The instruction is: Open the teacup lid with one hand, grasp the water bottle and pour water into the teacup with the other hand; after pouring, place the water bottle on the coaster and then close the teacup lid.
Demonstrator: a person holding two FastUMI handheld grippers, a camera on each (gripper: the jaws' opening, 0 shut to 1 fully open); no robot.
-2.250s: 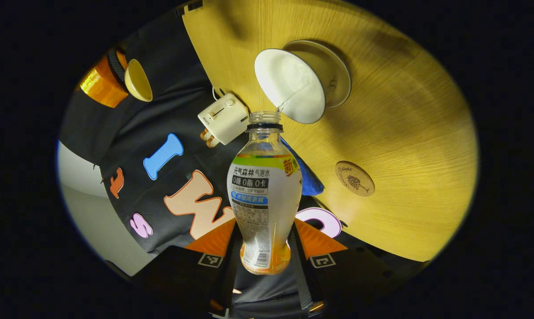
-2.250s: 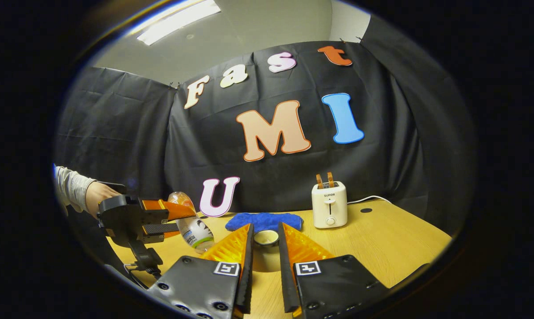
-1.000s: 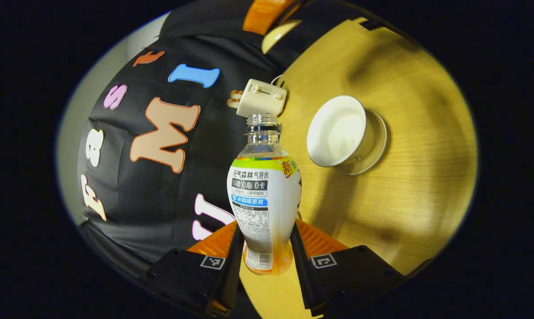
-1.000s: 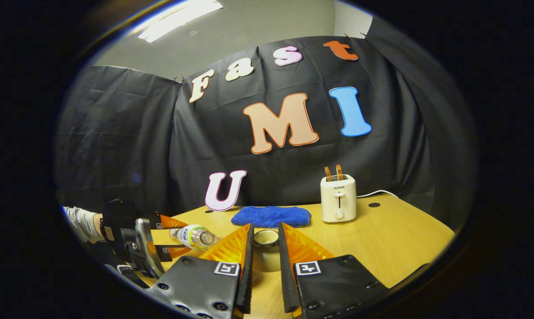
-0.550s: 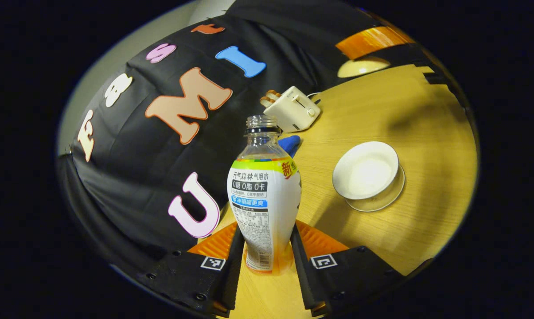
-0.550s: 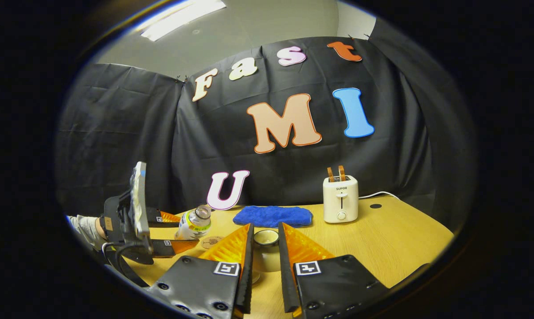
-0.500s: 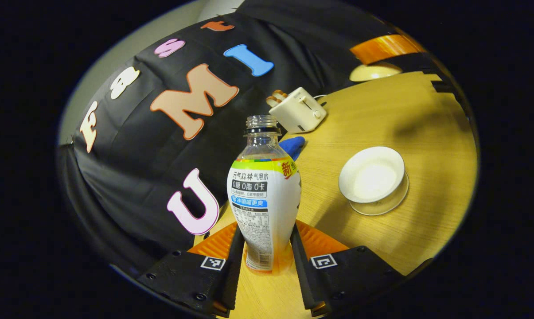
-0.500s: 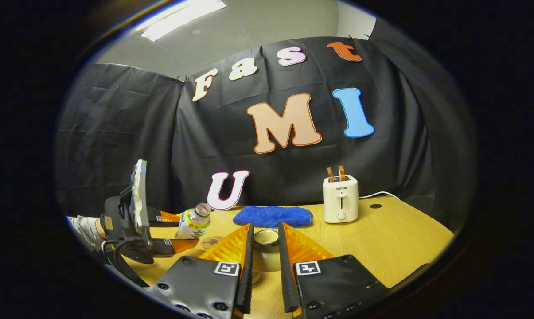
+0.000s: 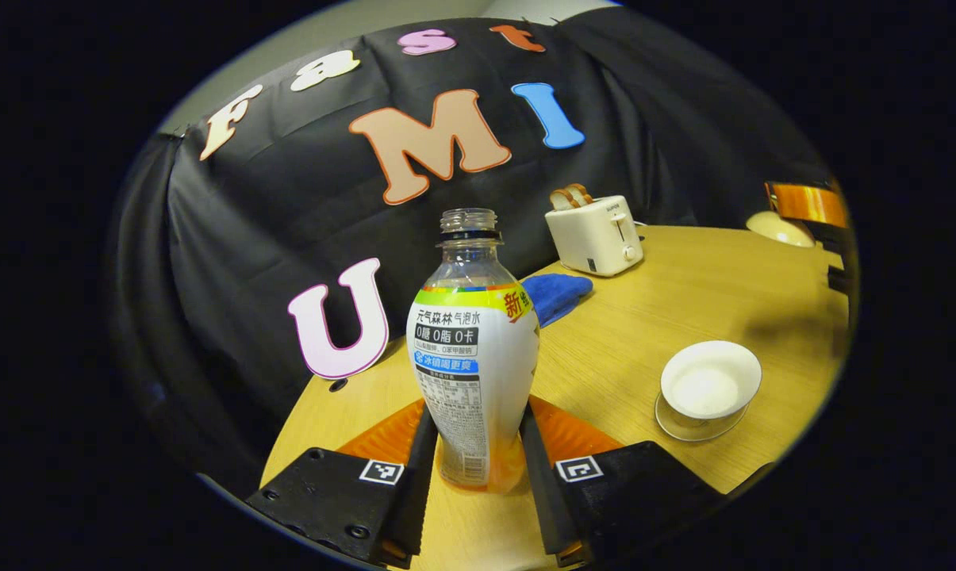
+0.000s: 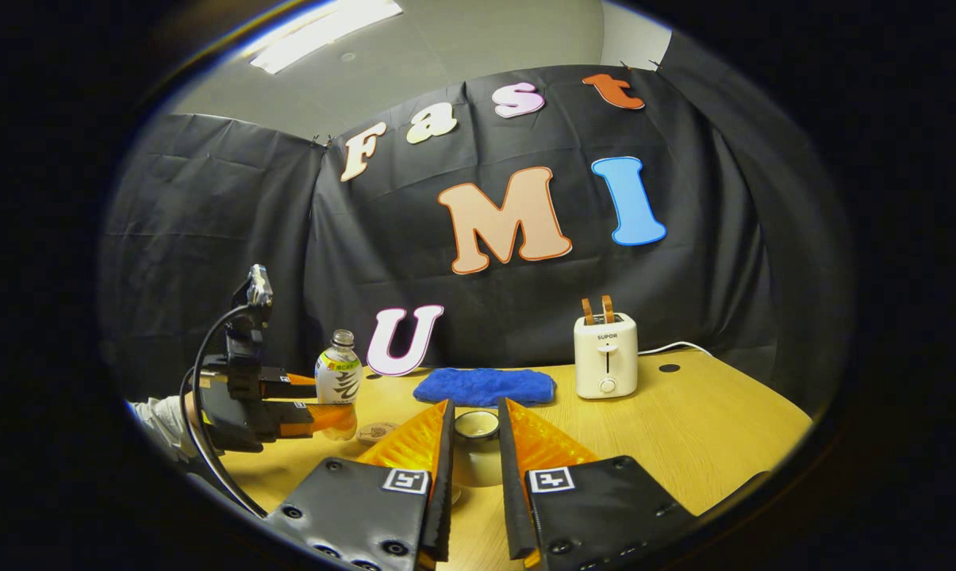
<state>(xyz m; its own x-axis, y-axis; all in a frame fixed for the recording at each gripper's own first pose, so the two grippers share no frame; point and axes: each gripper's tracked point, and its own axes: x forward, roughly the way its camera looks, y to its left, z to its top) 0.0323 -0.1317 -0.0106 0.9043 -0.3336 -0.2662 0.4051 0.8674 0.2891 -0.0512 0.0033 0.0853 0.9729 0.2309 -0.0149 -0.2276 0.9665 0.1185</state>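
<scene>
Left gripper (image 9: 470, 444) is pinching the lower body of the water bottle (image 9: 472, 357), a finger pressed on each side. That bottle stands upright and uncapped, its base low over the wooden table (image 9: 668, 301). From the right gripper view the same bottle (image 10: 338, 379) appears at the left, clamped by the left gripper (image 10: 307, 404), with the coaster (image 10: 376, 431) lying just beside its base; whether the base touches the table cannot be told.

Right gripper (image 10: 474, 468) holds the teacup lid (image 10: 476, 426) between its two fingers, which stand close against its sides. From the left gripper view, the lid (image 9: 779, 228) sits at the far right edge, raised above the table.

Teacup (image 9: 709, 382) is open, resting on its saucer (image 9: 688, 428) to the right of the bottle and well apart from it.

Farther back, a blue cloth (image 9: 555, 292) lies folded on the table, and a white toaster (image 9: 597, 235) stands beside it near the wall. A sleeve (image 10: 160, 419) shows behind the left gripper.
</scene>
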